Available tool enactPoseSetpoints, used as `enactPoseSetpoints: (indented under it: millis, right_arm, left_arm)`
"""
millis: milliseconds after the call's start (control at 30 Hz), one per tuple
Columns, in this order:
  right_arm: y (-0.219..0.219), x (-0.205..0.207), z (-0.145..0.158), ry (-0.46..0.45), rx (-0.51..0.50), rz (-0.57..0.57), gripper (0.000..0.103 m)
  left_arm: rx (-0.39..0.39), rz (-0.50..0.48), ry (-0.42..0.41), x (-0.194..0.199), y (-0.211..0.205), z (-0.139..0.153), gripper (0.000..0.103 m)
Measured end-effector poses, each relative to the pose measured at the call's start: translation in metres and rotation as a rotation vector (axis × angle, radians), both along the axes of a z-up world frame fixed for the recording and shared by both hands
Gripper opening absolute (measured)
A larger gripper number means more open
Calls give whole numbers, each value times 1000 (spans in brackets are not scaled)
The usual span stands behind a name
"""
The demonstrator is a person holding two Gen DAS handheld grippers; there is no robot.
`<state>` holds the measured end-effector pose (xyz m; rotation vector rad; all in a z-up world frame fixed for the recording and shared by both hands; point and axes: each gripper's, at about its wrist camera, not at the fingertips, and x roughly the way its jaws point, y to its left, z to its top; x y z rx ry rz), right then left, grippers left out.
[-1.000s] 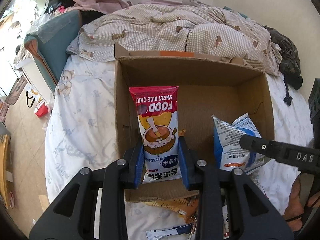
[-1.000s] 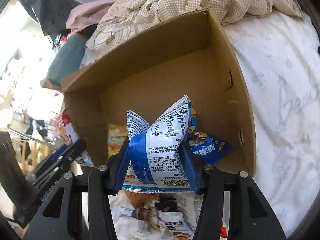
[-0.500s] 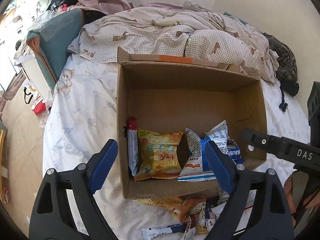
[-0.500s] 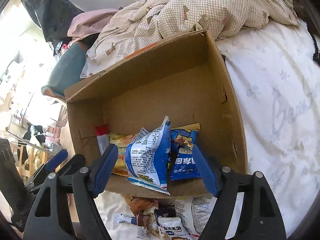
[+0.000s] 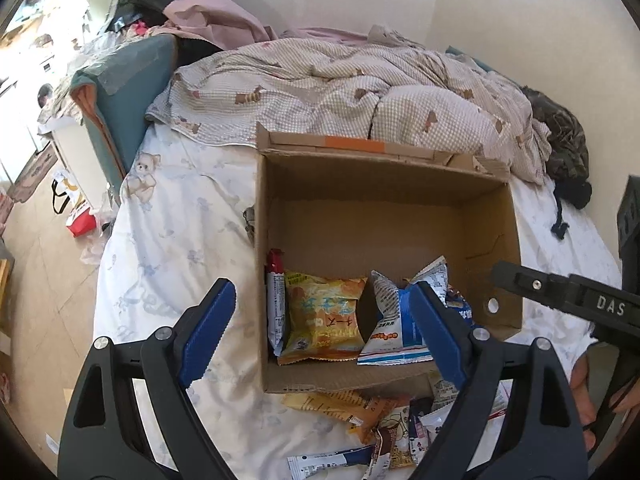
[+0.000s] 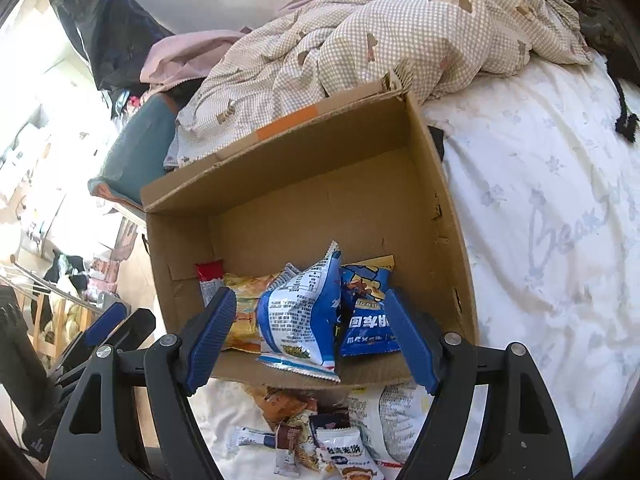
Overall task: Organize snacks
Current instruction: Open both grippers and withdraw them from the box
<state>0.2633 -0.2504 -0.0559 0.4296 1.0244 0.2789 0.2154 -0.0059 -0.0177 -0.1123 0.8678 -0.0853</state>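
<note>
Left wrist: cardboard box (image 5: 384,200) on white bedsheet (image 5: 180,220), checked duvet (image 5: 340,92) behind.

One cardboard box (image 5: 384,216) is counted, centre frame. Four snack packets are seen inside it along the lower edge: one red-topped (image 5: 275,304), one yellow (image 5: 324,320), one white-and-blue (image 6: 300,316), one blue (image 6: 368,312). A loose packet pile (image 6: 332,436) at bottom centre cannot be counted exactly.
</note>
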Motion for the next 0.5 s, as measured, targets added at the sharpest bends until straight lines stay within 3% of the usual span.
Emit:
enactPoseSetpoints:
  millis: [167, 300, 500]
  right_arm:
    - [1, -21, 17, -29, 1, 8, 79]
    - [1, -40, 25, -58, -25, 21, 83]
    - [-5, -71, 28, -57, -15, 4, 91]
  left_arm:
    - [-26, 33, -5, -12, 12, 9, 87]
    - [-36, 59, -25, -27, 21, 19, 100]
    - [-52, 73, -21, -50, 31, 24, 101]
